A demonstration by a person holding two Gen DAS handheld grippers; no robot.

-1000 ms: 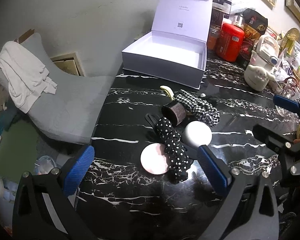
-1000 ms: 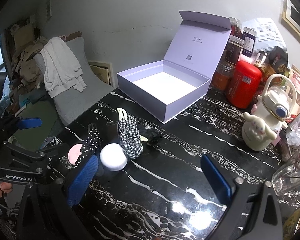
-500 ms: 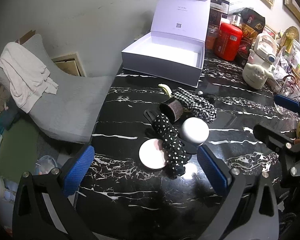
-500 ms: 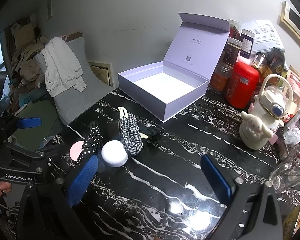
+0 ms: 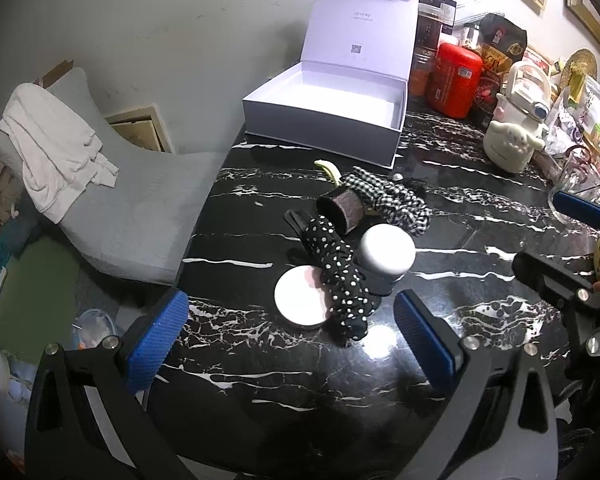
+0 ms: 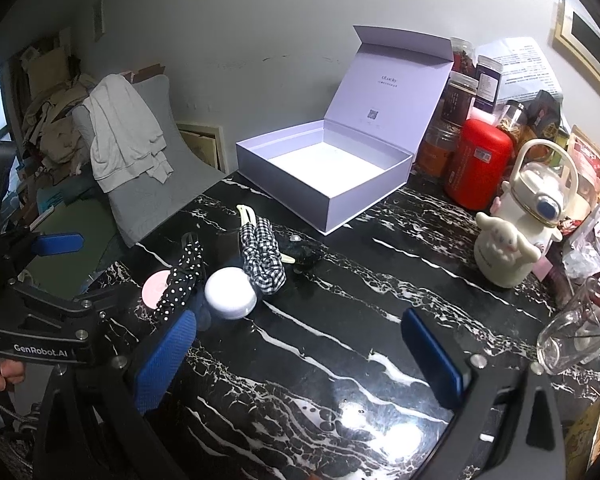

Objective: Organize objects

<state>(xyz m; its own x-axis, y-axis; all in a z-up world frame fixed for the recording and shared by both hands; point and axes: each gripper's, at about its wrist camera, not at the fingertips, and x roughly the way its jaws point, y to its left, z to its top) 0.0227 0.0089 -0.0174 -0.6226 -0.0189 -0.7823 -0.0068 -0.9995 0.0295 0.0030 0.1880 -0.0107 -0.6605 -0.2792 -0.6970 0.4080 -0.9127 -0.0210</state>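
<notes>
A heap of small things lies mid-table: a polka-dot hair band (image 5: 340,280) (image 6: 182,276), a pink round compact (image 5: 300,300) (image 6: 155,284), a white round jar (image 5: 387,250) (image 6: 231,294), a checked scrunchie (image 5: 392,202) (image 6: 262,256), a brown roll (image 5: 340,210) and a cream hair clip (image 5: 330,170) (image 6: 246,214). An open, empty white box (image 5: 324,116) (image 6: 324,172) stands behind them. My left gripper (image 5: 290,344) is open, empty, just in front of the heap. My right gripper (image 6: 300,356) is open, empty, right of the heap.
The black marble table (image 6: 340,360) drops off at its left edge beside a grey chair (image 5: 132,200) with a white cloth. A red canister (image 6: 478,164), jars, a cream character bottle (image 6: 512,240) and a glass jug (image 6: 580,328) crowd the right side.
Both grippers have drawn back slightly from the table; the heap and box appear a little further away. Nothing was taken hold of, and both stay open.
</notes>
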